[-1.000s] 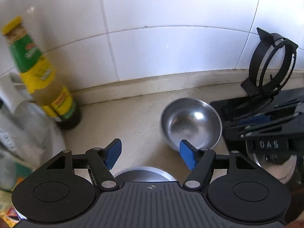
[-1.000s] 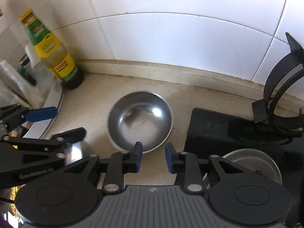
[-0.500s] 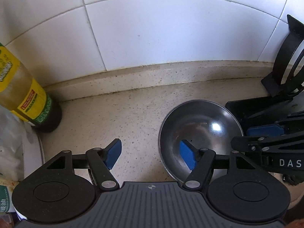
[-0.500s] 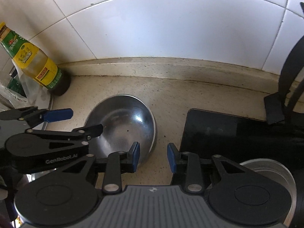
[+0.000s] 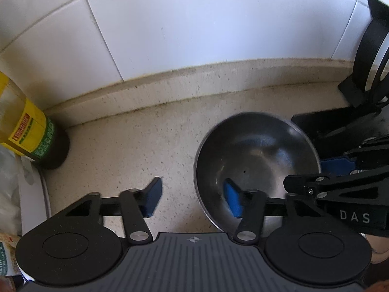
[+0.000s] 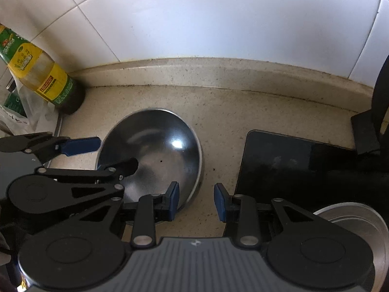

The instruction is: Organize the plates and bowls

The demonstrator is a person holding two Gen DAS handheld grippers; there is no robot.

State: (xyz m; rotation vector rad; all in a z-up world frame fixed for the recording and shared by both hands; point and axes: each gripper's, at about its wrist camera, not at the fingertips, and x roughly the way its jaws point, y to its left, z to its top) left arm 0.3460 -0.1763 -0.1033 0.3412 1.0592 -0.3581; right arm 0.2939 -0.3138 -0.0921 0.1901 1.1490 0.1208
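Observation:
A steel bowl (image 5: 257, 155) sits on the speckled counter; it also shows in the right wrist view (image 6: 155, 150). My left gripper (image 5: 193, 199) is open and straddles the bowl's left rim, its right finger inside the bowl and its left finger outside. My right gripper (image 6: 196, 200) is open and straddles the bowl's right rim, its left finger inside and its right finger over the counter. The bowl rests on the counter, not gripped. A steel plate (image 6: 352, 221) lies at the lower right on the black tray.
A yellow-labelled oil bottle (image 5: 26, 131) stands at the left by the tiled wall, also in the right wrist view (image 6: 41, 77). A black tray (image 6: 304, 165) with a black ring stand (image 5: 369, 56) lies right of the bowl. Plastic bags (image 6: 22, 112) sit far left.
Both grippers have moved forward and down to the bowl. Each now has one finger inside its rim. The right gripper's jaws have opened wider.

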